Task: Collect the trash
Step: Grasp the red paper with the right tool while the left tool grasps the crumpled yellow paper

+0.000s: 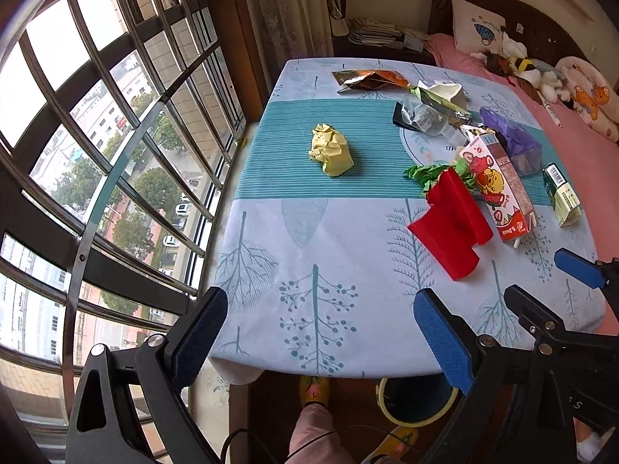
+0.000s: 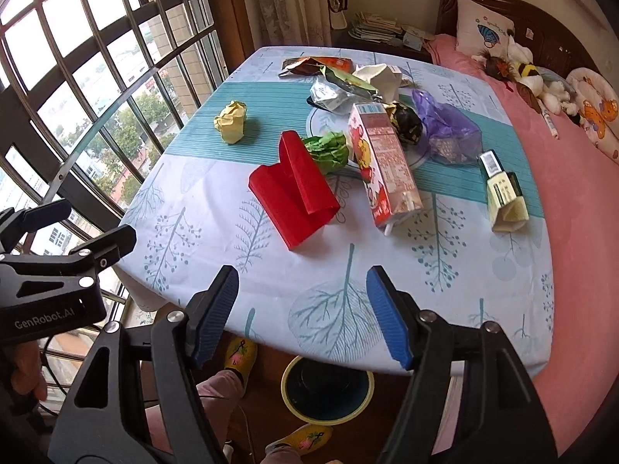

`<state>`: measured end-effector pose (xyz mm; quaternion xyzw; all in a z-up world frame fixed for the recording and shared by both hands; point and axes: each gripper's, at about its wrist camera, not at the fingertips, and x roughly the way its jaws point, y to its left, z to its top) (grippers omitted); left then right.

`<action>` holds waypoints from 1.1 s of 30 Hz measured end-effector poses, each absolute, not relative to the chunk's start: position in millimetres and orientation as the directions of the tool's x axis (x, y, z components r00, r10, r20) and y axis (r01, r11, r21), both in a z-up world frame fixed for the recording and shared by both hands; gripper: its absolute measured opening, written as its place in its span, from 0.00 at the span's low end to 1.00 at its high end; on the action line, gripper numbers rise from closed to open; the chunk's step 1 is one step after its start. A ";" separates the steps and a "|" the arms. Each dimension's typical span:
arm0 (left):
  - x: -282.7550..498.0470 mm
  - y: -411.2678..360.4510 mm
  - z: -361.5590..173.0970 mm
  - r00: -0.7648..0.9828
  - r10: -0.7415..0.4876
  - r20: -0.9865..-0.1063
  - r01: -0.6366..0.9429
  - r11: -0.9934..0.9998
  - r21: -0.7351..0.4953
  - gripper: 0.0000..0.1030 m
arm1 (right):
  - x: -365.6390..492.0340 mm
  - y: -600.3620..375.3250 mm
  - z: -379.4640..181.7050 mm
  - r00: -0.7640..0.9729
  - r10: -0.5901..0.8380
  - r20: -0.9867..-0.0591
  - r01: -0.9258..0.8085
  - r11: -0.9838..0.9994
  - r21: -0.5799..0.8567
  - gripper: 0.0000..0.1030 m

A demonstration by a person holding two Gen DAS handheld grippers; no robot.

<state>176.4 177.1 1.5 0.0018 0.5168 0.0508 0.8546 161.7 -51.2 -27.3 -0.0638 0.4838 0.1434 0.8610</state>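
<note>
Trash lies on a table with a leaf-print cloth: a crumpled yellow paper ball, a folded red paper, crumpled green paper, a red drink carton, a green-white small box, a purple bag and foil wrappers. My left gripper is open and empty over the table's near edge. My right gripper is open and empty there too. A yellow-rimmed bin stands on the floor under the edge.
A barred window runs along the left. A bed with a pink sheet and soft toys borders the table's right side. The person's legs and yellow slippers are below the table edge. A nightstand with papers stands behind.
</note>
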 end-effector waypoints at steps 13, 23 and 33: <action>302.0 247.6 -31.7 0.366 -0.012 -0.931 0.056 0.998 0.009 0.96 | 272.4 6.4 -102.7 0.393 0.075 -0.916 -0.383 0.919 -0.090 0.74; 388.1 243.2 -50.4 0.315 -0.098 -0.944 0.135 0.989 -0.057 0.96 | 292.4 10.8 -121.9 0.315 0.086 -0.945 -0.232 0.973 0.011 0.30; 453.4 225.8 -97.9 0.216 -0.117 -0.969 0.141 0.986 -0.087 0.83 | 276.5 -7.6 -92.6 0.360 0.142 -0.922 -0.050 0.990 0.133 0.20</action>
